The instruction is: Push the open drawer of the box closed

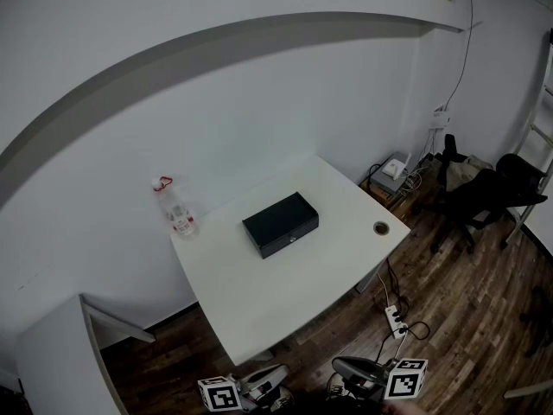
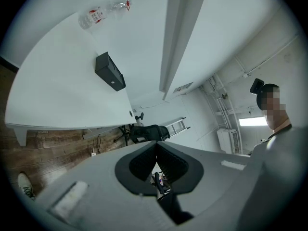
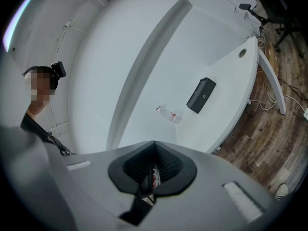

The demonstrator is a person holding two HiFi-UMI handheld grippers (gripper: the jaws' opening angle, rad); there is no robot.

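From where I stand, the black rectangular box (image 1: 280, 223) sits near the middle of the white surface (image 1: 302, 301). Its long front face, with a small round lock, is turned toward the near right edge. A clear plastic bottle with a red cap (image 1: 175, 207) stands at the far left corner, well apart from the box.

The left gripper (image 1: 275, 375) and the right gripper (image 1: 347, 370) are both low, off the near edge and well short of the box. Each has its jaws pressed together with nothing between them, which suits pushing. I would bring 1 closed gripper flat against the middle of the drawer front and push straight toward the box's back. The other gripper could brace the rear wall, since the box looks light enough to slide on so smooth a top.

The head view gives the whole layout, but from it I cannot tell whether the drawer stands out at all. The left gripper view (image 2: 155, 146) shows the box (image 2: 110, 71) more end-on. The right gripper view (image 3: 154, 147) shows the lock face (image 3: 201, 95) and the person holding the grippers.
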